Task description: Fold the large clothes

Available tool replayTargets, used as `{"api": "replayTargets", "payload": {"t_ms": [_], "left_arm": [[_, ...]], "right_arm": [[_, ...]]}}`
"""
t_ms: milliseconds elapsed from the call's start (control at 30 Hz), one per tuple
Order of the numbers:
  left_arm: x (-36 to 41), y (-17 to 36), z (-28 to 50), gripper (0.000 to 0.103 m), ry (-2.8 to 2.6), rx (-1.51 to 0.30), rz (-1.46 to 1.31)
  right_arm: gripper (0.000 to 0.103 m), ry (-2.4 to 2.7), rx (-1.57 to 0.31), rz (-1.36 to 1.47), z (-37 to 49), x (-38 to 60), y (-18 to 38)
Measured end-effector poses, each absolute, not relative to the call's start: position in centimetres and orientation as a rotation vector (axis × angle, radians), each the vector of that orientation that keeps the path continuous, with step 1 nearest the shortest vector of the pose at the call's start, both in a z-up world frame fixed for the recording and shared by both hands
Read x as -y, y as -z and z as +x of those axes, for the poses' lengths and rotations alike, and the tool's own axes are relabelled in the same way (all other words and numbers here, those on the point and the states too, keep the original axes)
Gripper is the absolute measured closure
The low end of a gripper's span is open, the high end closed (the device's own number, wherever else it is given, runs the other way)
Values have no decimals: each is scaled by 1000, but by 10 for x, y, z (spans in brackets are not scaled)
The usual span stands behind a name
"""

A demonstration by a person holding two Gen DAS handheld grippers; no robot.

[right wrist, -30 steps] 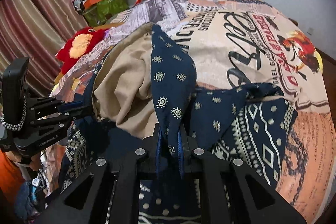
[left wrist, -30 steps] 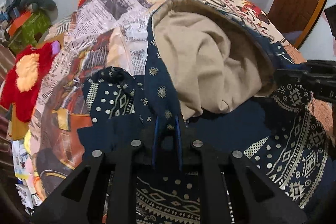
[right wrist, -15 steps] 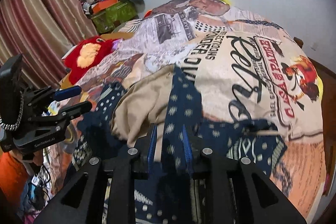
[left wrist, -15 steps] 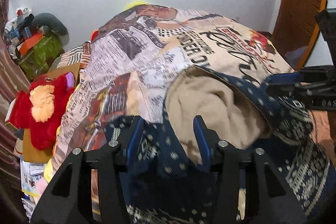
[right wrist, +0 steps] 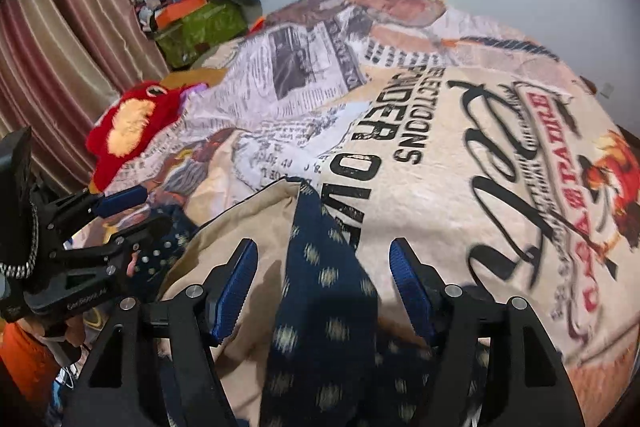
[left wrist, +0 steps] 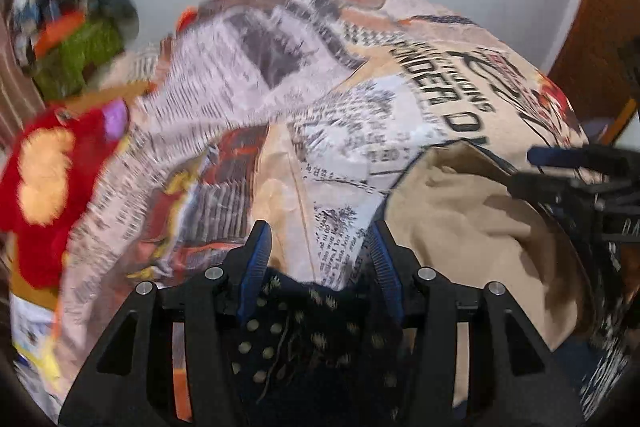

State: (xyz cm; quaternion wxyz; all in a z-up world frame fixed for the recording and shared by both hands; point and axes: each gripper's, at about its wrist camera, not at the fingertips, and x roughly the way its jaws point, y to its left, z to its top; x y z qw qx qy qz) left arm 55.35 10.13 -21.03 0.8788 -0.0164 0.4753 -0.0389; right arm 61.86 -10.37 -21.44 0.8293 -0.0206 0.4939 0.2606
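Left gripper [left wrist: 318,247] spread, right gripper [right wrist: 324,263] spread, navy garment [right wrist: 320,307] between, unheld

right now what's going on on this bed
A person is folding a navy patterned garment with a tan lining on a bed covered by a newsprint bedspread. Both tools, left and right, are open with cloth lying loose between their fingers; neither grips it.

Left hand-held gripper [left wrist: 318,253] jaws spread above navy patterned garment [left wrist: 312,331]; printed bedspread [left wrist: 320,75] beyond.
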Motion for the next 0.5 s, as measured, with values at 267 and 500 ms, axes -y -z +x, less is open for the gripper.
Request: {"api": "replayTargets", "payload": {"t_ms": [267,500], "left_arm": [[-107,240,567,53,242,-1099,-294],[-87,250,559,96,265,-1155,-230]], "right_arm": [[73,-588,-1113,-60,628,86,242],[90,-587,-1039,-140,605,85,235]]}}
